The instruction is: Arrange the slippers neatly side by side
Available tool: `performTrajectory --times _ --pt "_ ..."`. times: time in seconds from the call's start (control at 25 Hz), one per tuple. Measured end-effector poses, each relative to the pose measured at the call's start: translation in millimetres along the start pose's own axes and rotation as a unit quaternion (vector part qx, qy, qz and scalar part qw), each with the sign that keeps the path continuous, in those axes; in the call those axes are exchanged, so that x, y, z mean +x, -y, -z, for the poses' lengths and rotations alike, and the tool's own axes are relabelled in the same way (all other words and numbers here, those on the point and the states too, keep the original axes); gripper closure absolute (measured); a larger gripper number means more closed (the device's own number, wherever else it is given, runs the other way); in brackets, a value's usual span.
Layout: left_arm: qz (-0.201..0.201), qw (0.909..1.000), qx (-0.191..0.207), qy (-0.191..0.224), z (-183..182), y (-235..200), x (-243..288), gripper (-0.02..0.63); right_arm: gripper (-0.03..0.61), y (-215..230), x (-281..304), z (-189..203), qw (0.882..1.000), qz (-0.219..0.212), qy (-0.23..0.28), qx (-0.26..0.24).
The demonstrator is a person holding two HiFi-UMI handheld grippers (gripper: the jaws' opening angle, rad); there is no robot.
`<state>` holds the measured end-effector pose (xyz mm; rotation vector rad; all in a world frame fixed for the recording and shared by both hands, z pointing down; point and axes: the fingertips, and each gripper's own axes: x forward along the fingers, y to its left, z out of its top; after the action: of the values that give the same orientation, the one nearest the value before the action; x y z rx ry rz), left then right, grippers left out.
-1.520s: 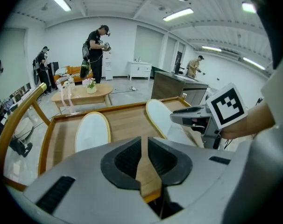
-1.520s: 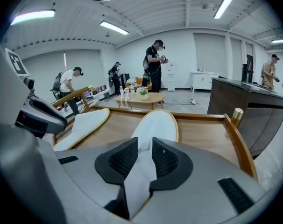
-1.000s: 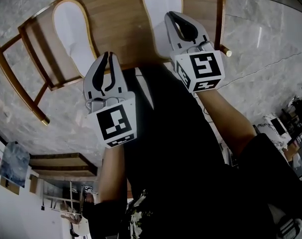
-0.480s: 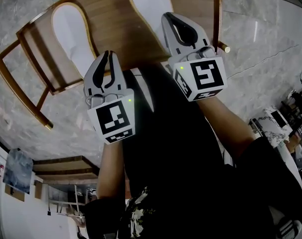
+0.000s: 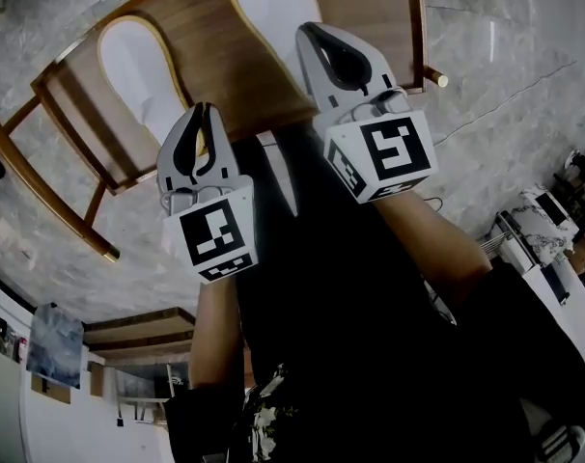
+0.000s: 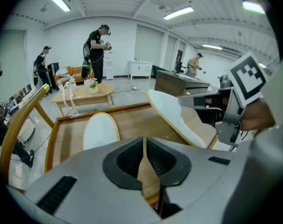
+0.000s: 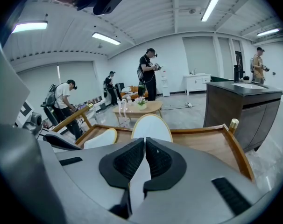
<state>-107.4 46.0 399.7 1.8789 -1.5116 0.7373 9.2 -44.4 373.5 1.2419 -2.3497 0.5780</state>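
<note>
Right claw [image 5: 310, 33] pinching near end of right slipper [image 5: 264, 3], tipped up off table [image 5: 215, 61] at near edge, probably to bring it alongside its mate | left claw [image 5: 204, 112] pressed together, empty | left slipper [image 5: 136, 66] flat by left edge

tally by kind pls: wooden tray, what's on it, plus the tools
Slippers, white: 2, left slipper and right slipper
Tools: 2, left tool and right tool, which grips the right slipper
Wooden tray: 1
Total: 5
</note>
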Motion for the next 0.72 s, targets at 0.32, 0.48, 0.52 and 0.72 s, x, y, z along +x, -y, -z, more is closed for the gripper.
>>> performTrajectory --times 0.32,0.48,0.52,0.72 --pt "0.015 0.9997 0.018 -0.004 6 -21 -9 0.589 0.569 -16 3 -4 0.999 0.029 0.01 0.027" --pt "0.017 0.9997 0.019 -0.003 7 -31 -14 0.589 0.569 -25 5 -5 0.999 0.034 0.013 0.029" --pt "0.019 0.9996 0.02 -0.003 7 -33 -16 0.589 0.569 -28 5 -5 0.999 0.035 0.014 0.03" --pt "0.028 0.9994 0.022 -0.001 9 -43 -22 0.589 0.569 -33 8 -4 0.997 0.058 0.02 0.052"
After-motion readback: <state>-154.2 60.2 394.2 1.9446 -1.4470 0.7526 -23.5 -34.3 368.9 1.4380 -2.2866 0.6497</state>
